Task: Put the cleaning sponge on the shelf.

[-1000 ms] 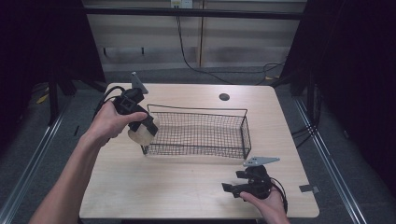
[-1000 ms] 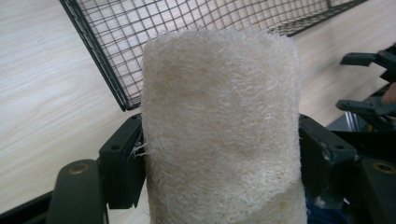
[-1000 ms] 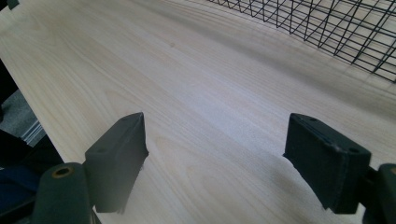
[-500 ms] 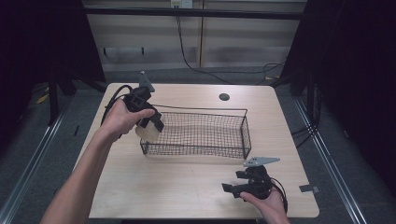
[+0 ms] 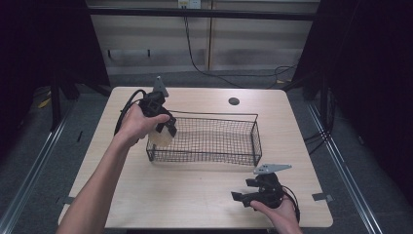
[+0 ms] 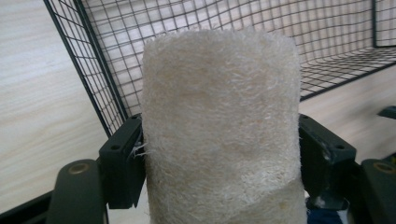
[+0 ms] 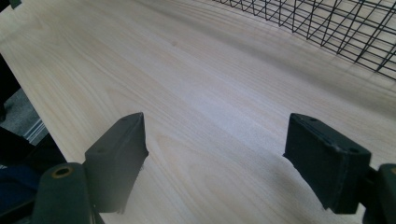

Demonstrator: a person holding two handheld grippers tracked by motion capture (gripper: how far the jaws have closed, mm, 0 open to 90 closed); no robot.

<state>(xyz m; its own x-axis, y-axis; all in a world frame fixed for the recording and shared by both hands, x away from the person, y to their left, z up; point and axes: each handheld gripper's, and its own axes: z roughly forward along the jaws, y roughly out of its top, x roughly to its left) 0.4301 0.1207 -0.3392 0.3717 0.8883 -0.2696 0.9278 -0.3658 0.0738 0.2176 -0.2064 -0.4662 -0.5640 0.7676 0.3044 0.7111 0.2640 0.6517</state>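
A pale, fibrous loofah cylinder (image 6: 219, 116) stands upright between the jaws of my left gripper (image 6: 219, 158), whose pads press on both its sides. In the high view the left gripper (image 5: 163, 130) holds the loofah (image 5: 159, 138) at the left end of the black wire basket (image 5: 214, 146). I cannot tell whether it is inside the wall or just against it. Near the table's front right, my right gripper (image 5: 242, 197) lies low in a hand. Its jaws stand wide apart over bare wood (image 7: 217, 135) with nothing between them.
The light wooden table (image 5: 195, 195) has a round cable hole (image 5: 234, 101) at the back. The basket's mesh corner (image 6: 93, 93) is close behind the loofah. Dark floor and metal rails surround the table. The basket's near wall (image 7: 327, 28) lies beyond the right gripper.
My left hand has carried the loofah to the right and slightly down, from beside the basket's left end to right at it. The right hand has stayed put.
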